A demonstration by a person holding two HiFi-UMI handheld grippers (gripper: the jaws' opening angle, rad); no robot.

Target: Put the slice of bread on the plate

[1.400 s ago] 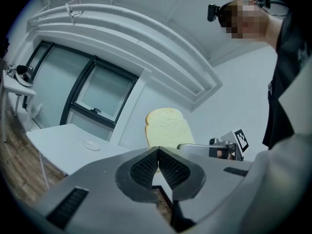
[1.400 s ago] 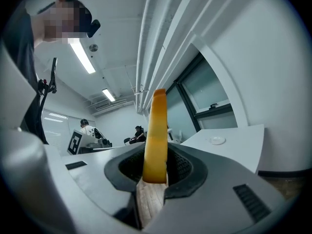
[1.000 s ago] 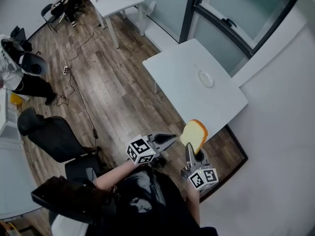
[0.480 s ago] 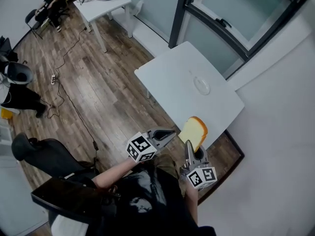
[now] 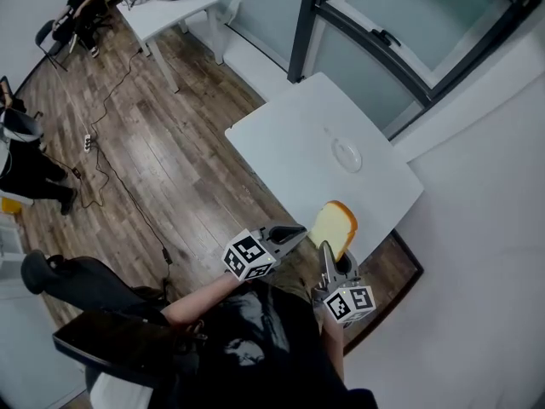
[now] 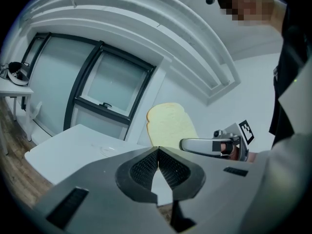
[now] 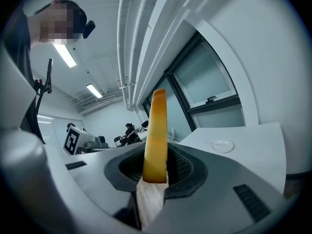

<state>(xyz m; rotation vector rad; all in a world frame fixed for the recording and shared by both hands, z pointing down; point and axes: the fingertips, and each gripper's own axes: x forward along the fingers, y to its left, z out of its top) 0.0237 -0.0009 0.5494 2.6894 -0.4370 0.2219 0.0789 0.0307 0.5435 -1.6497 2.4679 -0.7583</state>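
A slice of bread (image 5: pixel 334 228) stands upright on edge, with my right gripper (image 5: pixel 328 250) shut on its lower part; the right gripper view shows its golden crust (image 7: pixel 156 135) between the pads. A small clear plate (image 5: pixel 347 154) lies on the white table (image 5: pixel 289 135) ahead, near the far right side, and also appears as a plate (image 7: pixel 223 145) in the right gripper view. My left gripper (image 5: pixel 294 232) hovers just left of the bread, shut with nothing in it, its pads (image 6: pixel 146 168) pressed together. Both grippers hang short of the table's near edge.
The table stands in a corner against a glass wall and window frame (image 5: pixel 375 37). Wooden floor (image 5: pixel 162 143) with a cable lies to the left. Another white table (image 5: pixel 166 7), black chairs (image 5: pixel 77 279) and seated people are further left.
Both grippers, with the bread still held, have come closer to the white table; the table and plate now sit lower and nearer in the head view.
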